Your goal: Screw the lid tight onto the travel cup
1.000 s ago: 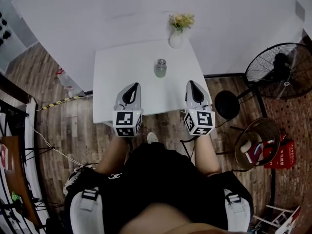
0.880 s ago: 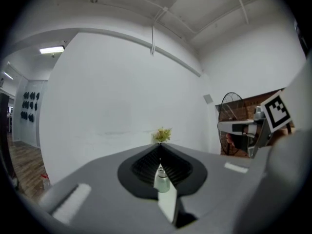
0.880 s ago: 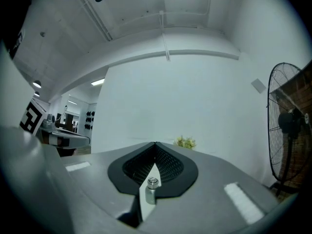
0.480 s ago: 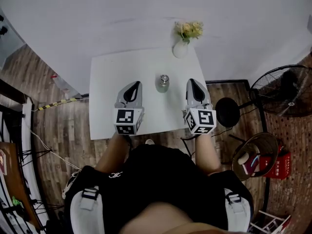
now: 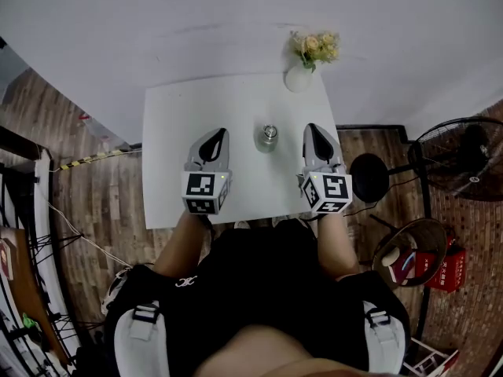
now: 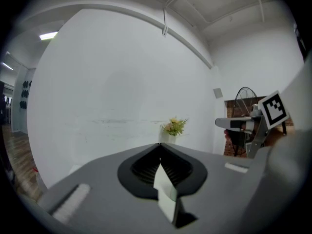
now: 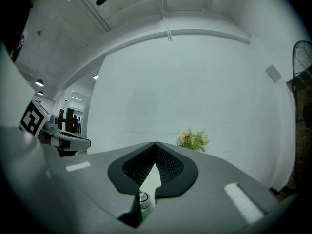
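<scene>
While a person stands at its near edge, a white square desk (image 5: 169,124) fills the middle of the view from above. The left gripper (image 5: 217,133) and right gripper (image 5: 312,129) are held level over the desk's near half, each with its jaws closed together and nothing between them. A white vase of flowers (image 5: 301,73) stands at the far edge. The small metal travel cup (image 5: 268,138) stands upright between the two grippers, touching neither. Its lid (image 5: 269,132) seems to sit on top, though how firmly cannot be told. To do this step well, both sets of jaws would likely need to open first. One gripper should then clamp the cup's body low, while the other takes the lid squarely and turns it about the cup's upright axis.
</scene>
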### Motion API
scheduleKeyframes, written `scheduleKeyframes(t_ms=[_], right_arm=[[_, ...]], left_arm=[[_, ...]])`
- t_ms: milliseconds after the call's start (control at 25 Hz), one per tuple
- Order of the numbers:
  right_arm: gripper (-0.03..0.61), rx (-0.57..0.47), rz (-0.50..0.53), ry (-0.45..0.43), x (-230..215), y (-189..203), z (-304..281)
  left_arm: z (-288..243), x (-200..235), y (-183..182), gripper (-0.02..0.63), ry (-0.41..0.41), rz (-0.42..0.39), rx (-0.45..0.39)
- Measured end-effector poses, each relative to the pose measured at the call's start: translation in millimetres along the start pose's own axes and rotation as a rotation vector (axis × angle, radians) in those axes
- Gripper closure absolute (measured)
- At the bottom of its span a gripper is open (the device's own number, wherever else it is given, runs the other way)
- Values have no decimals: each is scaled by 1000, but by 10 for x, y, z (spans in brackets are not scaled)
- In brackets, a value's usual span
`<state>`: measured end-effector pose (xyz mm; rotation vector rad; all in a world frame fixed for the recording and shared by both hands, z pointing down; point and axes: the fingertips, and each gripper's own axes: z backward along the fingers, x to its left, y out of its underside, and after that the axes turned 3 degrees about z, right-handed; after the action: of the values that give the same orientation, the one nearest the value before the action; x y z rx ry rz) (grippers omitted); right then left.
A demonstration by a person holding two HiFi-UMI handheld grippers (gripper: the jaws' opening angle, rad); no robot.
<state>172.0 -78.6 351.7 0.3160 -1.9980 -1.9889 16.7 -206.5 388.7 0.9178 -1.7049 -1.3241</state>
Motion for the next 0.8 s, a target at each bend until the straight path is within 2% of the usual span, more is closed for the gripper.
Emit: scheduleKeyframes(t_ms=[240, 800], right_arm=[[577, 3, 3, -71, -39, 81, -176], [577, 58, -20, -268, -492, 320, -505]], left_arm=[[-60, 175, 162, 558, -85, -37, 16], [-304, -188, 287, 558, -208, -25, 31]])
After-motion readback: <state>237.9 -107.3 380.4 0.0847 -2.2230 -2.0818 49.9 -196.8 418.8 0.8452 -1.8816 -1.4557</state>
